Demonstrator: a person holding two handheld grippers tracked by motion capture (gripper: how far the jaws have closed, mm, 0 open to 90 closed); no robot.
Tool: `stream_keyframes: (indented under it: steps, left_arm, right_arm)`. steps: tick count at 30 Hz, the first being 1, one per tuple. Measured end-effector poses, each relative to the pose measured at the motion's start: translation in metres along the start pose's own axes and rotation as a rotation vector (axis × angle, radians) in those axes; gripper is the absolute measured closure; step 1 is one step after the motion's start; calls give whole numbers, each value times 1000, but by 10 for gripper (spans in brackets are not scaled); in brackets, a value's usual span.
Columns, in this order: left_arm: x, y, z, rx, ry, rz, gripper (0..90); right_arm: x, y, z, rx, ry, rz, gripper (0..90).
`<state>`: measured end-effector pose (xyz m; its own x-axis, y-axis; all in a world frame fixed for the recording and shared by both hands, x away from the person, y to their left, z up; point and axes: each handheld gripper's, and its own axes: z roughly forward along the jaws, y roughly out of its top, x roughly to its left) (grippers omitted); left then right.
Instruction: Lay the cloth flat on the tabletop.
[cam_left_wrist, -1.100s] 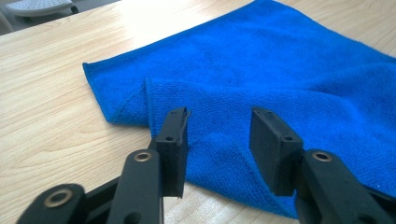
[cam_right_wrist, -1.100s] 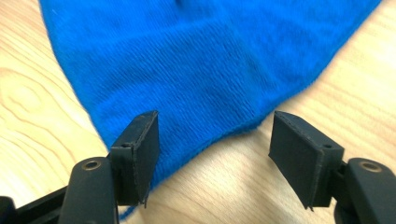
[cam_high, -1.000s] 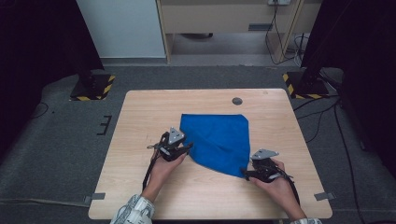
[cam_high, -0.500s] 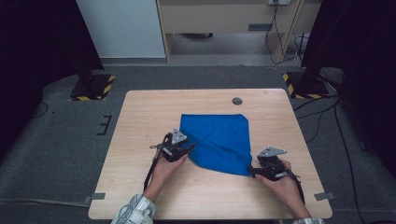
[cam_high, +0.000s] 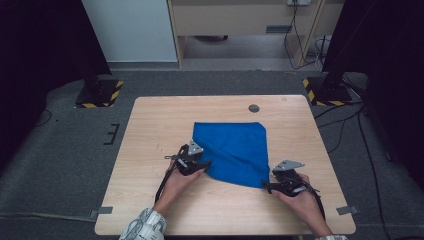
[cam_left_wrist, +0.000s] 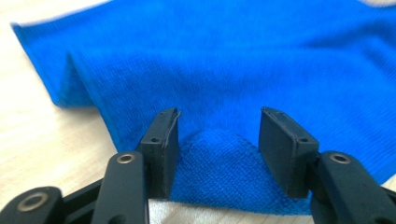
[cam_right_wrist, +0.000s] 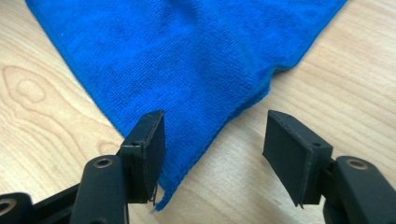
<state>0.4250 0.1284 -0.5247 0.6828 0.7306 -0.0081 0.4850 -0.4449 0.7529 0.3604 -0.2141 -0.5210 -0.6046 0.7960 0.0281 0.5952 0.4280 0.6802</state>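
Observation:
A blue cloth (cam_high: 235, 150) lies folded flat on the wooden table (cam_high: 150, 125), one corner pointing toward the person. My left gripper (cam_high: 202, 165) sits at the cloth's left edge. In the left gripper view its jaws (cam_left_wrist: 218, 128) have just been opening, and a small raised hump of cloth (cam_left_wrist: 215, 163) lies between the pads without being pinched. My right gripper (cam_high: 265, 187) is at the near right corner. Its jaws (cam_right_wrist: 215, 135) have closed slightly but stand open. The cloth's corner (cam_right_wrist: 187, 46) reaches in beside the left finger (cam_right_wrist: 149, 154).
A dark round grommet (cam_high: 254, 108) sits in the tabletop behind the cloth. Bare wood surrounds the cloth on all sides. Two stands with yellow-black striped feet (cam_high: 100, 95) (cam_high: 325, 92) are on the floor beyond the table's back corners. A cable trails from each gripper toward the person.

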Motion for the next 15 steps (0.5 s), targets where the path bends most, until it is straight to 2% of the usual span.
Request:
stream_keyframes:
  steps: [5,8,12,15]
  left_arm:
    - [3,-4,3,29,17,8,571]
    - [4,-3,-1,22,28,-2,639]
    - [4,-3,-7,34,31,21,692]
    - [4,-4,-13,28,25,18,727]
  right_arm:
    - [4,-3,2,22,2,-22,399]
    - [2,-3,2,23,7,-18,403]
    - [0,-4,2,21,8,-19,418]
    - [-1,-4,1,17,6,-13,441]
